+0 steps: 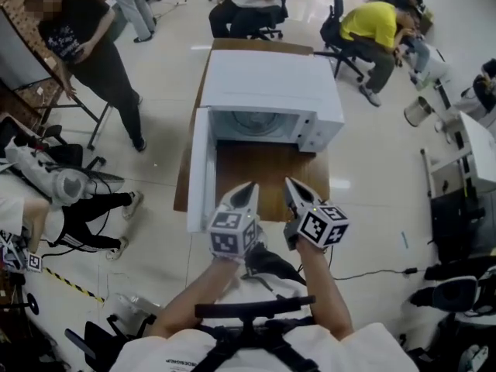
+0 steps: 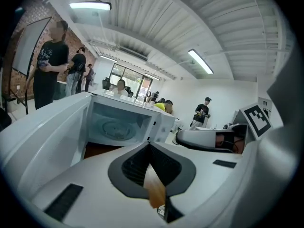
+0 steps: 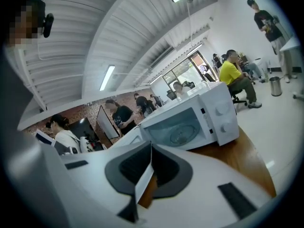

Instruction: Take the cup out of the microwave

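Note:
A white microwave (image 1: pixel 271 84) stands on a wooden table (image 1: pixel 271 173), its door (image 1: pixel 200 169) swung open to the left. Its cavity (image 1: pixel 256 122) shows only the glass turntable (image 2: pixel 114 127); I see no cup in any view. My left gripper (image 1: pixel 248 186) and right gripper (image 1: pixel 293 184) hover side by side over the table's near part, in front of the opening. Both point at the microwave (image 3: pixel 190 122). The left gripper (image 2: pixel 150 146) has its jaws together with nothing between them. The right gripper (image 3: pixel 151 148) is likewise shut and empty.
A person (image 1: pixel 93 45) stands at the left of the table, and another sits low at the left (image 1: pixel 77 200). A person in yellow (image 1: pixel 372 25) sits at the back right. A bin (image 1: pixel 418 111) and desks line the right side. A cable (image 1: pixel 372 273) lies on the floor.

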Tool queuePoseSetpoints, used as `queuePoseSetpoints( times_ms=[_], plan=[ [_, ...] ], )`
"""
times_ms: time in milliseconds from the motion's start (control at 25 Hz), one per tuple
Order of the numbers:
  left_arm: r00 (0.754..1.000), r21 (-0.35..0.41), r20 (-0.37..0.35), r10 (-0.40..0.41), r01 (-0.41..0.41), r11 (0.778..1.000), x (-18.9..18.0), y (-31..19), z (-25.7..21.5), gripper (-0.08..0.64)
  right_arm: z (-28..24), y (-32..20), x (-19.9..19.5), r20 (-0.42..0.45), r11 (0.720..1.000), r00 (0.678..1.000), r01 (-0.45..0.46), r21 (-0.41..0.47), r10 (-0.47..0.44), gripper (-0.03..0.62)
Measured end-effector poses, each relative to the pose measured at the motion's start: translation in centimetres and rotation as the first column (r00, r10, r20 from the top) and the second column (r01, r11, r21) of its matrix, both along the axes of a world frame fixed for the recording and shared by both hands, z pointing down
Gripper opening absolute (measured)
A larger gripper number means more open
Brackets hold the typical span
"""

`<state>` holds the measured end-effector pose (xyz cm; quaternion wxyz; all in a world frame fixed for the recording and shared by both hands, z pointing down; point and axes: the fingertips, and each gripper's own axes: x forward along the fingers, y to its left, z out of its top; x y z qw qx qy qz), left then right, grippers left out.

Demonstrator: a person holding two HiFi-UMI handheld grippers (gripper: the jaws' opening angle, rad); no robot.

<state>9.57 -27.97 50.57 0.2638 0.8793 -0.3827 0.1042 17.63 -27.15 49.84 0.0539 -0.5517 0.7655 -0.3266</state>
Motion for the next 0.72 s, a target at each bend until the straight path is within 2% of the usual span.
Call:
queuePoseSetpoints(
  times_ms=[400, 520, 640, 720],
  plan=[
    [0.994, -0.022, 0.039, -0.106, 0.107, 0.994, 1.5, -5.3, 2.3, -0.011, 3.9, -7.5, 1.4, -0.048, 0.996, 0.995, 0.083, -0.02, -0.084, 0.04],
    [0.99, -0.015, 0.057, -0.127, 0.128, 0.992, 2.2, -6.6, 2.9, -0.011, 5.2, -10.0, 1.8, -0.069, 0.995, 0.993, 0.093, -0.026, -0.095, 0.109],
    [0.987, -0.016, 0.066, -0.149, 0.15, 0.989, 2.7, -7.9, 3.4, -0.011, 6.2, -12.4, 2.3, -0.076, 0.995, 0.993, 0.089, -0.034, -0.091, 0.222],
    [0.983, -0.016, 0.071, -0.17, 0.172, 0.985, 2.7, -8.4, 3.7, -0.011, 6.8, -13.7, 2.2, -0.078, 0.995, 0.992, 0.092, -0.033, -0.094, 0.253]
  ],
)
